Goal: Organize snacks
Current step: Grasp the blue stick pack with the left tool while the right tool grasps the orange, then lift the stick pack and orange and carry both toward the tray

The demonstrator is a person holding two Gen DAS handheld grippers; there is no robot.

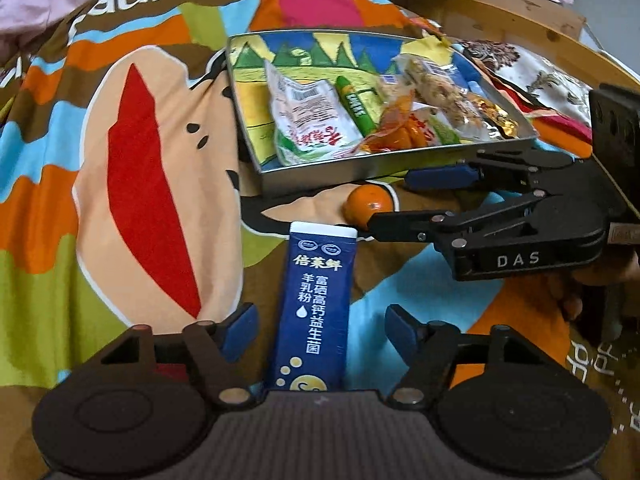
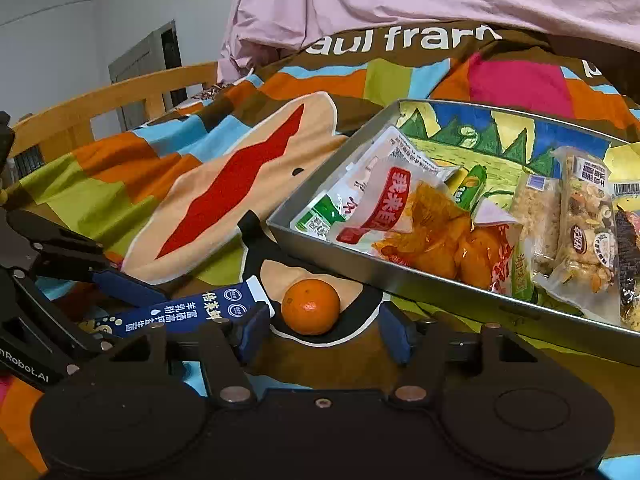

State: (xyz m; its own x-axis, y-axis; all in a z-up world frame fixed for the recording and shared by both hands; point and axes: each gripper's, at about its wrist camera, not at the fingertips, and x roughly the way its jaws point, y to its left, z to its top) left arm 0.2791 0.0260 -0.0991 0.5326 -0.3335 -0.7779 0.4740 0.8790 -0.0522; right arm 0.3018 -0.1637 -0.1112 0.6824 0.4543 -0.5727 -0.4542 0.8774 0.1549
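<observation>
Left gripper (image 1: pixel 320 330) jaws open, blue sachet (image 1: pixel 310 312) between them, untouched. Right gripper (image 2: pixel 320 330) open, orange (image 2: pixel 311 306) just ahead; centre each before squeezing.

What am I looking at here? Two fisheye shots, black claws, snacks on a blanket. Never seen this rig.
No robot arm: a person holds a two-finger gripper in each hand, with a camera on each looking along the fingers. In the left view, the left gripper straddles a blue sachet; its pads don't touch it. In the right view, the right gripper frames a small orange, also untouched. Nothing is held. Both lie on a colourful blanket before a metal tray holding packaged snacks.
</observation>
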